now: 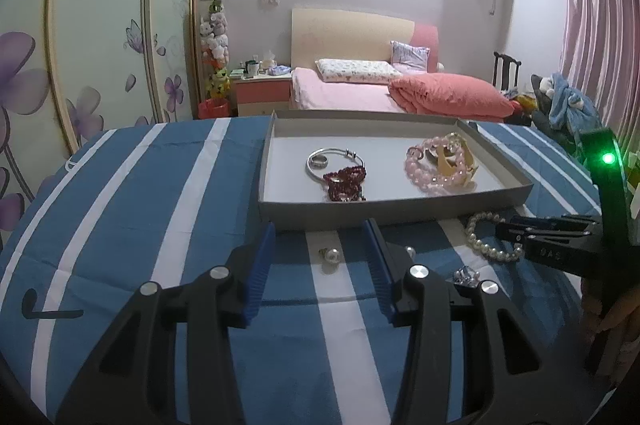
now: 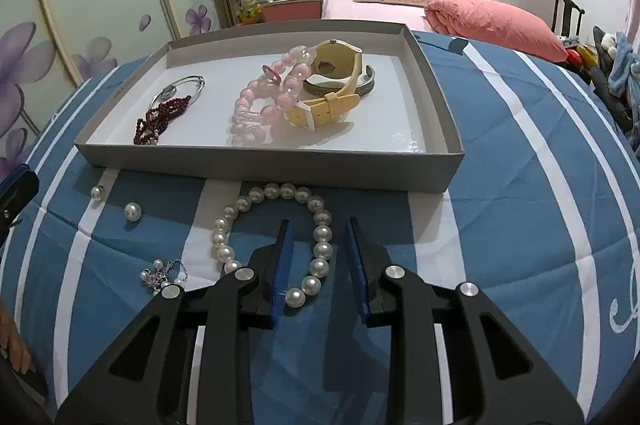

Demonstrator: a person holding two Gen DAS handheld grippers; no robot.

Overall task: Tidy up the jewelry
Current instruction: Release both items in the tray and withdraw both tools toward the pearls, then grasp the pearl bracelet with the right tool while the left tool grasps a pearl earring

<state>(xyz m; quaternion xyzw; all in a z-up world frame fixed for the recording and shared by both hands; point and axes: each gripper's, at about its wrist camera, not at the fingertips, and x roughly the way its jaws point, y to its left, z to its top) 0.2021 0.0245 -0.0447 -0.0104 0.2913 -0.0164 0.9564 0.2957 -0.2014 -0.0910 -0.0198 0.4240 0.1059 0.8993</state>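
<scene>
Right tool apart, straddling pearl bracelet | left tool apart over one earring | tray: two bangles, two bead bracelets, one watch

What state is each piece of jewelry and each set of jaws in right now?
Tray: open, on the striped cloth.
Pink bead bracelet: in the tray.
Yellow watch: in the tray, strap buckled.
Red bead bracelet: in the tray.
Silver bangle: in the tray.
Pearl bracelet: on the cloth, outside the tray.
Right gripper: jaws open astride the pearls.
Left gripper: jaws open, empty.
</scene>
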